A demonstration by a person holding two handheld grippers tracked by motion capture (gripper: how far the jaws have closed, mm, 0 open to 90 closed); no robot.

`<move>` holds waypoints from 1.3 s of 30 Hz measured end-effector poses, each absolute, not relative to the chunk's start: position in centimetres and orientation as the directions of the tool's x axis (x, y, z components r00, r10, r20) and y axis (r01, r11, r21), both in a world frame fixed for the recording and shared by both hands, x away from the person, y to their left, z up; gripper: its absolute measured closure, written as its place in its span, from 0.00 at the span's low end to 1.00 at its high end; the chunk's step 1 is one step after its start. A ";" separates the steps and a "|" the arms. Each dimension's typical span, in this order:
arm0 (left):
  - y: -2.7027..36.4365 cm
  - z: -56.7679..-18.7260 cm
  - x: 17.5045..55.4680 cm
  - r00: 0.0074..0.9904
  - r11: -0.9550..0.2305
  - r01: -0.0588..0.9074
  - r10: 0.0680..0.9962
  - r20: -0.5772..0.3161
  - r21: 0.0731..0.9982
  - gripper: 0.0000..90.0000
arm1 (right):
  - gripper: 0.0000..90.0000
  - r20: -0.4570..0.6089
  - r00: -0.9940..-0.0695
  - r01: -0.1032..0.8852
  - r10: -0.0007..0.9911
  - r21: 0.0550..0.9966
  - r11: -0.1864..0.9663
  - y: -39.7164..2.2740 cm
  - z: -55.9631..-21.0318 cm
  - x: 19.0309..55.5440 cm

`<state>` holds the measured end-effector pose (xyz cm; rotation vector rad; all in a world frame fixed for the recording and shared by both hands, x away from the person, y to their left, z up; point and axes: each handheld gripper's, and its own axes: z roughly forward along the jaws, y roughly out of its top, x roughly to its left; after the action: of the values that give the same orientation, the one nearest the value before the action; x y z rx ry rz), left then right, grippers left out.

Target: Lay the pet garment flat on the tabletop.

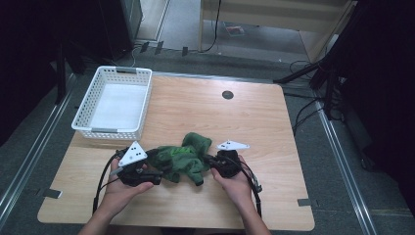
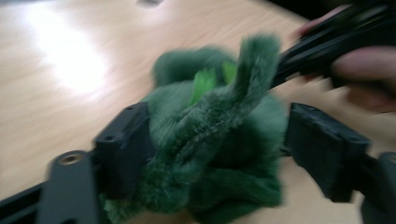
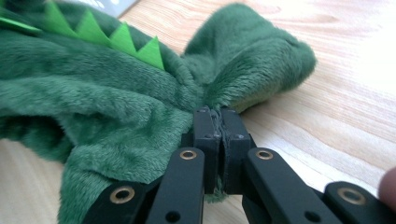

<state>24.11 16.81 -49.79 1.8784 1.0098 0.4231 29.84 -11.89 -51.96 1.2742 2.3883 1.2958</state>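
Note:
A green plush dinosaur (image 1: pixel 183 157) with light green spikes (image 3: pixel 116 37) lies crumpled on the wooden table (image 1: pixel 274 122), near its front edge. My left gripper (image 1: pixel 157 175) is at the plush's left end. In the left gripper view, my left gripper (image 2: pixel 217 135) has its jaws apart around a bunch of the plush (image 2: pixel 210 154), with a gap at the right jaw. My right gripper (image 1: pixel 209 160) is at the plush's right side. In the right gripper view, my right gripper (image 3: pixel 219 119) is shut on a fold of the fur (image 3: pixel 116 102).
A white slatted basket (image 1: pixel 83 117) stands at the table's far left with nothing in it. A round cable hole (image 1: pixel 227 94) sits near the far edge. Bare wood lies to the right of my hands.

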 end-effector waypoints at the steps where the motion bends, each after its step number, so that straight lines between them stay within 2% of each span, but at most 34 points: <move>1: 17.0 -50.0 24.2 0.585 -0.218 0.482 0.801 -0.126 0.848 0.55 | 0.99 0.252 -0.635 0.605 0.731 0.751 0.267 -11.9 -51.8 29.7; 2: 17.6 -50.1 24.5 0.572 -0.195 0.506 0.804 -0.159 0.840 0.66 | 0.99 0.244 -0.634 0.598 0.733 0.756 0.265 -11.9 -51.6 29.6; 3: 18.6 -50.3 24.9 0.573 -0.153 0.539 0.787 -0.228 0.828 0.87 | 1.00 0.210 -0.631 0.568 0.746 0.780 0.261 -12.1 -51.0 29.4; 4: 18.9 -50.3 25.0 0.585 -0.143 0.551 0.769 -0.259 0.822 0.93 | 1.00 0.201 -0.619 0.549 0.759 0.802 0.235 -12.5 -50.3 29.3; 7: 19.2 -50.3 25.1 0.607 -0.128 0.565 0.733 -0.306 0.815 0.95 | 1.00 0.199 -0.606 0.517 0.770 0.834 0.191 -13.3 -49.1 29.0; 9: 18.8 -50.3 25.2 0.650 -0.127 0.588 0.661 -0.374 0.799 0.96 | 1.00 0.193 -0.594 0.481 0.781 0.863 0.152 -14.1 -47.7 28.7; 11: 18.1 -50.4 25.2 0.706 -0.160 0.606 0.560 -0.434 0.779 0.96 | 1.00 0.187 -0.592 0.444 0.784 0.888 0.123 -14.8 -46.4 28.3; 12: 17.6 -50.4 25.0 0.757 -0.170 0.588 0.459 -0.464 0.791 0.95 | 1.00 0.184 -0.595 0.431 0.782 0.895 0.118 -14.9 -45.8 28.1; 13: 17.3 -50.4 24.9 0.779 -0.167 0.581 0.397 -0.485 0.797 0.95 | 1.00 0.157 -0.604 0.389 0.781 0.914 0.116 -15.2 -44.4 27.4; 15: 16.6 -50.2 24.6 0.804 -0.175 0.574 0.305 -0.511 0.800 0.94 | 1.00 0.139 -0.610 0.364 0.780 0.924 0.120 -15.2 -43.6 27.0; 16: 16.5 -50.2 24.6 0.809 -0.193 0.569 0.304 -0.503 0.800 0.93 | 1.00 0.124 -0.617 0.332 0.778 0.936 0.114 -15.2 -42.7 26.5; 17: 16.5 -50.3 24.6 0.805 -0.216 0.569 0.345 -0.483 0.793 0.92 | 1.00 0.105 -0.631 0.294 0.768 0.949 0.112 -14.9 -41.8 25.8; 18: 16.5 -50.5 24.8 0.792 -0.229 0.577 0.393 -0.467 0.784 0.92 | 1.00 0.105 -0.631 0.294 0.768 0.949 0.112 -14.9 -41.8 25.8; 19: 16.7 -51.0 25.1 0.752 -0.246 0.604 0.491 -0.440 0.758 0.91 | 0.98 0.090 -0.630 0.288 0.772 0.950 0.124 -14.7 -41.7 25.7; 20: 17.1 -51.5 25.5 0.706 -0.234 0.636 0.560 -0.433 0.735 0.90 | 0.93 0.048 -0.604 0.278 0.796 0.948 0.154 -14.4 -41.9 25.8; 22: 18.2 -52.3 26.1 0.603 -0.164 0.699 0.659 -0.450 0.696 0.86 | 0.74 0.024 -0.548 0.320 0.836 0.929 0.183 -14.2 -43.2 26.8; 24: 19.1 -52.5 26.3 0.536 -0.132 0.704 0.743 -0.401 0.698 0.82 | 0.71 0.111 -0.507 0.415 0.855 0.900 0.130 -15.2 -44.9 28.1; 26: 19.8 -51.9 26.1 0.509 -0.106 0.681 0.780 -0.365 0.724 0.72 | 0.68 0.224 -0.489 0.496 0.843 0.867 0.057 -16.6 -46.2 29.3; 28: 20.3 -50.7 25.7 0.526 -0.089 0.621 0.783 -0.331 0.778 0.61 | 0.66 0.269 -0.484 0.545 0.832 0.837 0.047 -17.6 -47.1 30.2; 30: 20.1 -49.2 25.0 0.582 -0.081 0.561 0.746 -0.323 0.824 0.56 | 0.65 0.253 -0.480 0.551 0.840 0.832 0.065 -18.1 -47.5 30.5; 34: 17.6 -48.0 23.8 0.705 -0.167 0.524 0.635 -0.316 0.835 0.52 | 0.63 0.260 -0.456 0.554 0.851 0.831 0.043 -18.6 -48.0 29.7; 39: 14.1 -49.0 22.7 0.745 -0.251 0.523 0.599 -0.293 0.815 0.51 | 0.58 0.260 -0.508 0.541 0.821 0.838 0.069 -18.7 -49.0 27.5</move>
<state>22.67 14.08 -49.00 1.9121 0.8589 0.0927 27.47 -18.69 -48.99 1.3694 2.0686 1.4130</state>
